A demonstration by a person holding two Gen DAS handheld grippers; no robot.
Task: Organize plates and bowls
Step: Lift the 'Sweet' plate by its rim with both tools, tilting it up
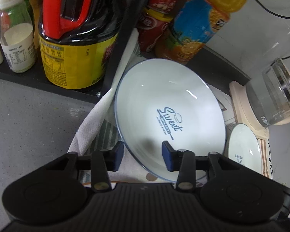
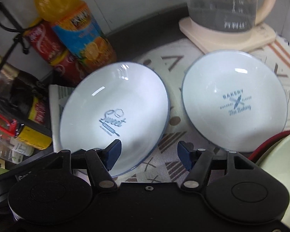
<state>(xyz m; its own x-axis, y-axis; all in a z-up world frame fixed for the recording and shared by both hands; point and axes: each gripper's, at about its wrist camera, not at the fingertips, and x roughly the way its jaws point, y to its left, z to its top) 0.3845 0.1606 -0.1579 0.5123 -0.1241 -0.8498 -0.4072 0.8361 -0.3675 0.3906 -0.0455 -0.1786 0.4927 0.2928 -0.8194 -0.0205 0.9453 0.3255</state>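
Observation:
A white bowl (image 1: 170, 112) with a thin blue rim and the word "Sweet" printed inside rests tilted on a patterned cloth (image 1: 90, 131). My left gripper (image 1: 143, 155) is open astride its near left rim, one blue pad outside and the other inside, with a gap on both sides. The right wrist view shows the same bowl (image 2: 114, 112). My right gripper (image 2: 148, 155) is open over its near right rim, left pad above the bowl's inside, right pad above the cloth (image 2: 164, 150). A second white bowl (image 2: 234, 100) marked "Bakery" stands to the right; its edge (image 1: 243, 147) shows in the left wrist view.
Behind the bowls stand a dark sauce jug (image 1: 77, 38), a white-capped bottle (image 1: 15, 29), red cans (image 1: 156, 19) and an orange juice bottle (image 1: 199, 25). A glass kettle (image 2: 222, 5) on a cream base stands at the back right. A pale green bowl (image 2: 280, 164) is at the right edge.

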